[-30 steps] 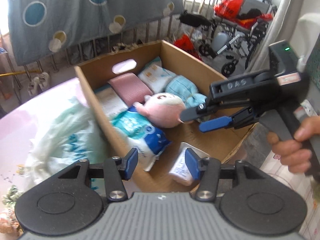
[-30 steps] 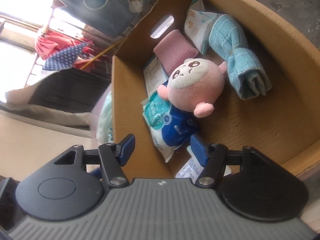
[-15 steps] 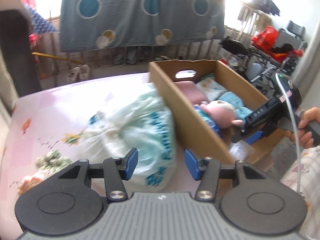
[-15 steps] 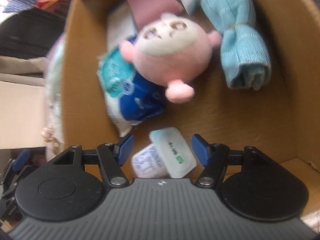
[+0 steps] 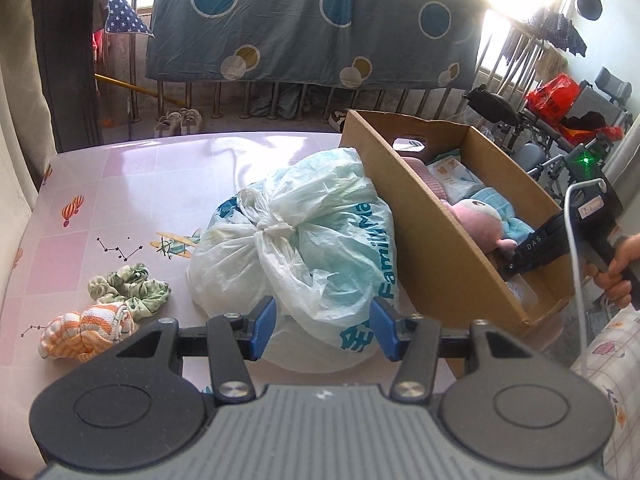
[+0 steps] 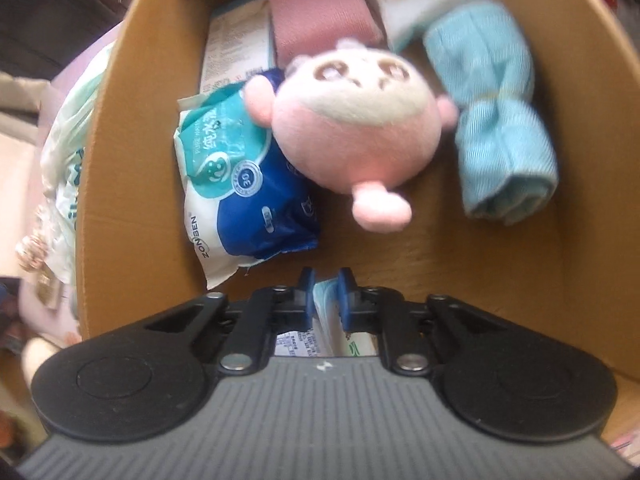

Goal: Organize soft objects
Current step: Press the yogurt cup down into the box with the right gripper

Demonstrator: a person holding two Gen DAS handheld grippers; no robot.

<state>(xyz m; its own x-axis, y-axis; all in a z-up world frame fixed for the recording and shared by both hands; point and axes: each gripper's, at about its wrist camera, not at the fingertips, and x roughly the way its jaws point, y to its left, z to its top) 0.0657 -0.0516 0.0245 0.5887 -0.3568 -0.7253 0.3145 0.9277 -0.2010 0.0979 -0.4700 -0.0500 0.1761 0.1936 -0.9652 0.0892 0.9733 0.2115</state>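
A cardboard box (image 5: pixel 440 216) at the table's right holds a pink plush (image 6: pixel 360 132), a blue wet-wipes pack (image 6: pixel 248 184), a rolled light-blue towel (image 6: pixel 496 120) and a pink folded cloth (image 6: pixel 320 16). My right gripper (image 6: pixel 326 292) points down into the box's near end, its jaws closing, with a small white tissue pack (image 6: pixel 325 300) pinched between the blue pads. My left gripper (image 5: pixel 324 330) hovers open over the table, just short of a knotted white plastic bag (image 5: pixel 304 232); nothing is between its fingers. A green scrunchie (image 5: pixel 128 288) and an orange-striped cloth (image 5: pixel 88 332) lie at the left.
The pink table top (image 5: pixel 120 184) has bare room behind and left of the bag. The bag leans against the box's left wall. A hand (image 5: pixel 620 272) holds the right gripper's handle. A railing with a hung blue blanket (image 5: pixel 312 24) and a wheelchair stand beyond.
My right gripper dropped lower into the box and closed on the small tissue pack. The left gripper swung left from the box to face the plastic bag, still open.
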